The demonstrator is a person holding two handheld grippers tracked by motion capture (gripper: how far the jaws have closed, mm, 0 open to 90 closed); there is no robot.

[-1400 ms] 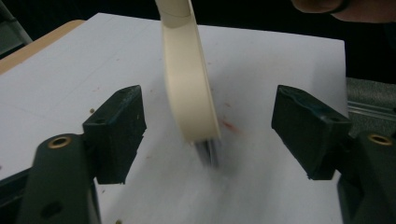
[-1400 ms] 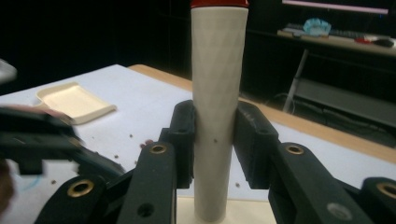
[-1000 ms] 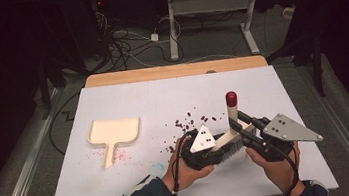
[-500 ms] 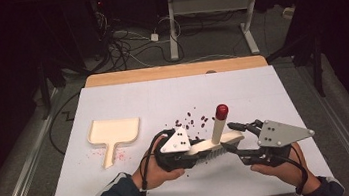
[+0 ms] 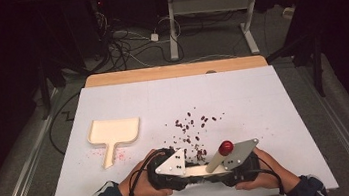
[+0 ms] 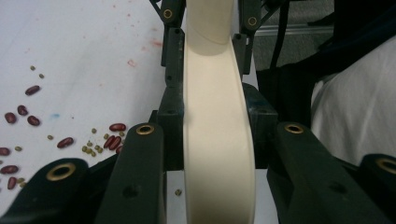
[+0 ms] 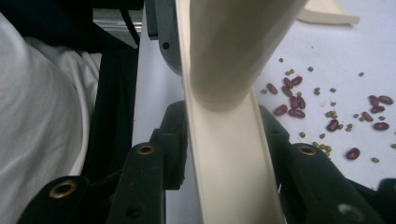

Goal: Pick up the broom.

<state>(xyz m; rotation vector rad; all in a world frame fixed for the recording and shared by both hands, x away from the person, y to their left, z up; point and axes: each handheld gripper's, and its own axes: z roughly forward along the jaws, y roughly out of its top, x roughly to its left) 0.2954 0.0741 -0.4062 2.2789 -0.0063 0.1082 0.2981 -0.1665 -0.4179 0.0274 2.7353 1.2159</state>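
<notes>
Cream plastic brush, smooth and matte, long flat head with a round tapering handle ending in a glossy red knob; lying level near the front edge of the white table, right of centre, handle slanting up and away. Gripped at both ends: left gripper clamped firmly on the head's left end, black jaws pressed flat against both cream sides in the left gripper view; right gripper facing it on the other end, jaws just been closing, close against the head's sides with the handle root just above. Both hands low at the front edge, knuckles outward, grippers pointing at each other, grey three-cornered plates on top. Scattered just beyond the brush: small oval dark-red beans and tiny green ones. Well apart toward the left edge: cream dustpan, flat, squarish, short handle toward the front.
</notes>
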